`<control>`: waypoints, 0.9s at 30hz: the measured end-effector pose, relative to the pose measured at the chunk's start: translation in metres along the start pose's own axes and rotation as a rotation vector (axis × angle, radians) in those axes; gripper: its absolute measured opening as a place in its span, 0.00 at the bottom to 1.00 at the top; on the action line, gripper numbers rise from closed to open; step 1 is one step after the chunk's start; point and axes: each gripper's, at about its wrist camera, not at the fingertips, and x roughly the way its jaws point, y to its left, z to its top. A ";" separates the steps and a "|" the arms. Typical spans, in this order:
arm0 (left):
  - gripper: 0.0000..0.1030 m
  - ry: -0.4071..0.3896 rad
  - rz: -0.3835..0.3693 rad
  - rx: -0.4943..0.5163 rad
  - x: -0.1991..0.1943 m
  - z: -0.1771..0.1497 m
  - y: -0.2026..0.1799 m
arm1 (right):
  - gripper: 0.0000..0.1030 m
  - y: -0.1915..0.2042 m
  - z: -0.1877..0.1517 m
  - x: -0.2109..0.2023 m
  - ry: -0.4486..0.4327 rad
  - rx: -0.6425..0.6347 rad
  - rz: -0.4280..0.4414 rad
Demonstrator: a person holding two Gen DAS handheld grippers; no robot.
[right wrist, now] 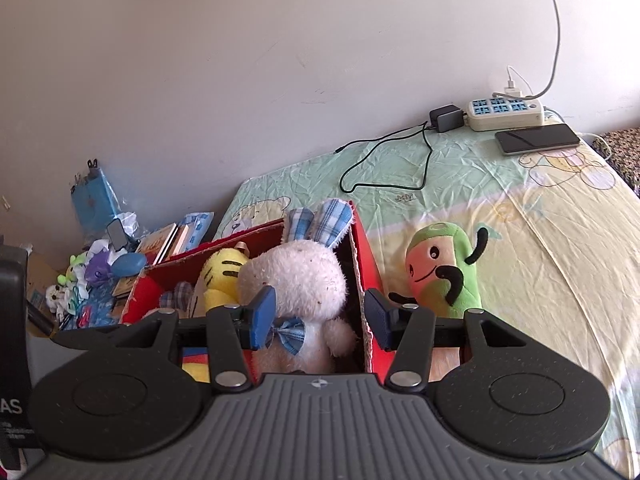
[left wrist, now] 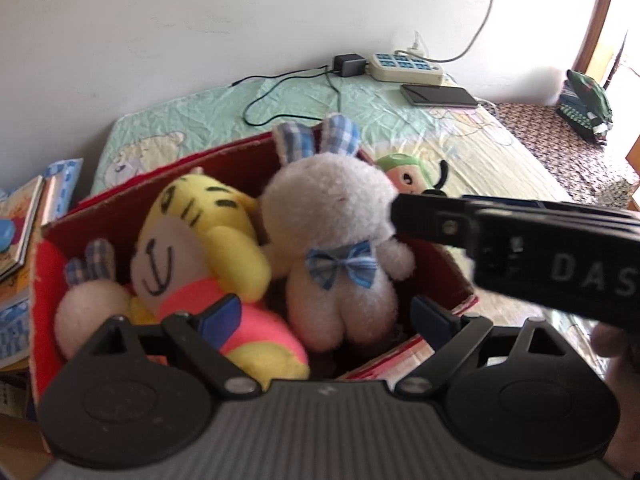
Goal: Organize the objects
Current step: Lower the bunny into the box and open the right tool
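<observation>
A red cardboard box [left wrist: 172,164] stands on the bed and holds plush toys. A white rabbit [left wrist: 340,216] with blue plaid ears and a bow sits upright at its right side. A yellow tiger [left wrist: 200,240] lies beside it, and a smaller rabbit [left wrist: 88,304] is at the left. My left gripper [left wrist: 328,316] hangs open over the box's near edge, holding nothing. My right gripper [right wrist: 320,320] is open around the white rabbit [right wrist: 300,280]; its right pad stands clear of the plush. One of its fingers [left wrist: 424,220] reaches in beside the rabbit's head. A green plush [right wrist: 440,272] lies on the sheet right of the box [right wrist: 366,252].
At the back of the bed, by the wall, lie a power strip [right wrist: 506,114], a phone [right wrist: 536,138] and a charger with a black cable [right wrist: 424,168]. Books and small toys [right wrist: 96,272] are piled left of the bed. Folded clothes [left wrist: 588,108] sit far right.
</observation>
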 end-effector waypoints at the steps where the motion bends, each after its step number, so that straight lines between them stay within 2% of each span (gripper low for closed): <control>1: 0.90 0.001 0.011 -0.006 0.000 0.000 0.001 | 0.51 0.000 0.000 -0.001 0.001 0.003 -0.010; 12: 0.92 0.009 0.086 -0.052 -0.014 -0.011 0.012 | 0.55 0.014 -0.013 -0.003 -0.003 -0.023 -0.083; 16: 0.96 0.013 0.121 -0.059 -0.017 -0.015 0.014 | 0.56 0.018 -0.016 -0.002 0.007 -0.035 -0.082; 27: 0.96 0.015 0.153 -0.066 -0.018 -0.016 0.012 | 0.56 0.021 -0.018 -0.006 0.010 -0.050 -0.088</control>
